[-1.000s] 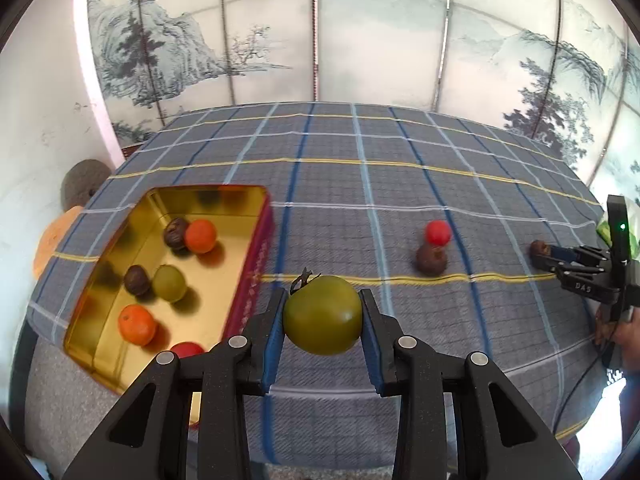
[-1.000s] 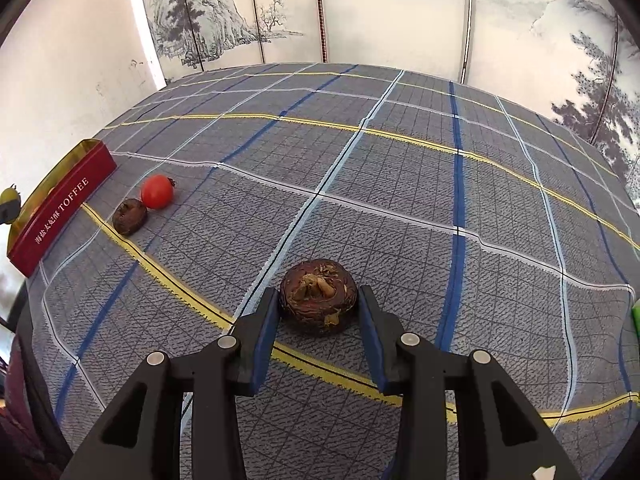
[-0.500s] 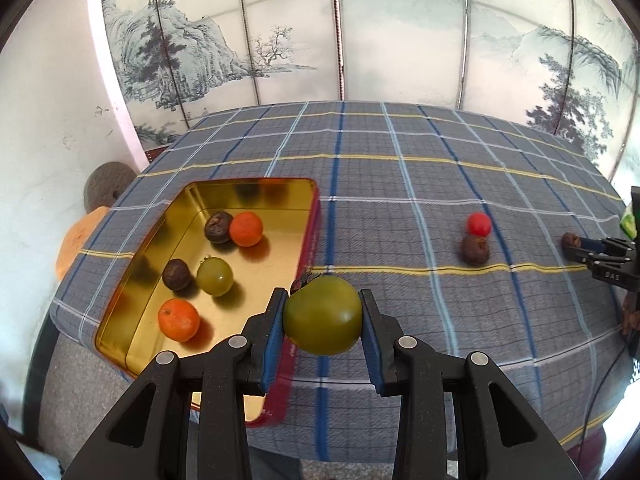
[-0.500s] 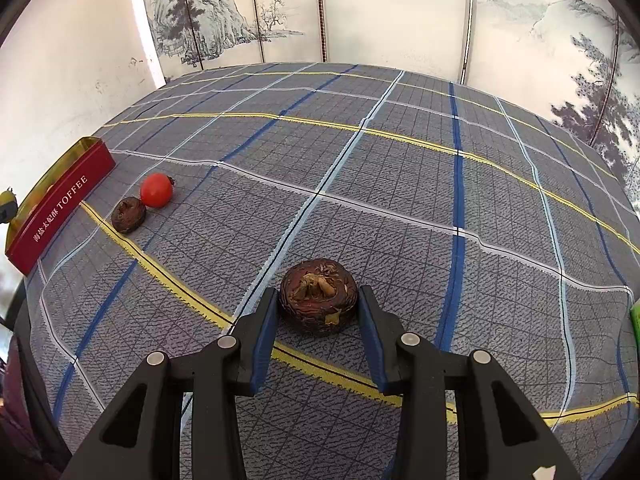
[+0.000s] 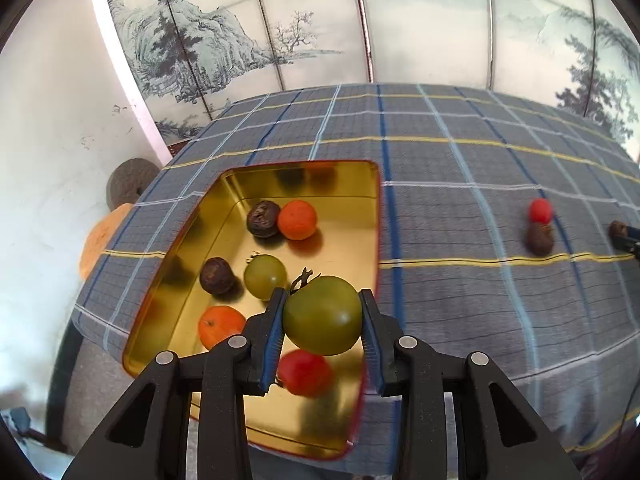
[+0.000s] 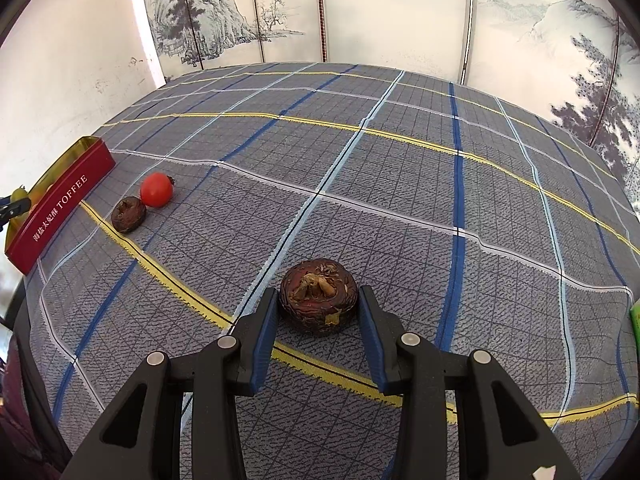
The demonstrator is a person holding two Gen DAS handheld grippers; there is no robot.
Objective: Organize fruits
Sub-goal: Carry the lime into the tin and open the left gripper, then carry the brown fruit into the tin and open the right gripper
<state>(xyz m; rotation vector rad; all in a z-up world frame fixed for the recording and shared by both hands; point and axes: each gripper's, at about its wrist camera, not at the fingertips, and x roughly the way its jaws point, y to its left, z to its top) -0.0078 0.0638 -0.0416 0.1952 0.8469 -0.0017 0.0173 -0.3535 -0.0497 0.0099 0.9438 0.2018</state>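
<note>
Plaid cloth (image 6: 400, 184) covers the table before a painted screen (image 5: 420, 24). On it sits a gold tin (image 5: 340, 200) holding fruits. Above it, the left gripper (image 5: 322, 322) is clamped on a green tomato (image 5: 322, 320). The right gripper's (image 6: 318, 308) jaws stand apart, flanking a brown chestnut (image 6: 318, 300) without a visible grip.

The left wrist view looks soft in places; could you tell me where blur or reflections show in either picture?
Left wrist view: the gold tin mirrors the fruit on its walls, and the red tomato beneath the left tool is blurred. Right wrist view: sharp, with fisheye bending of the tablecloth lines.
</note>
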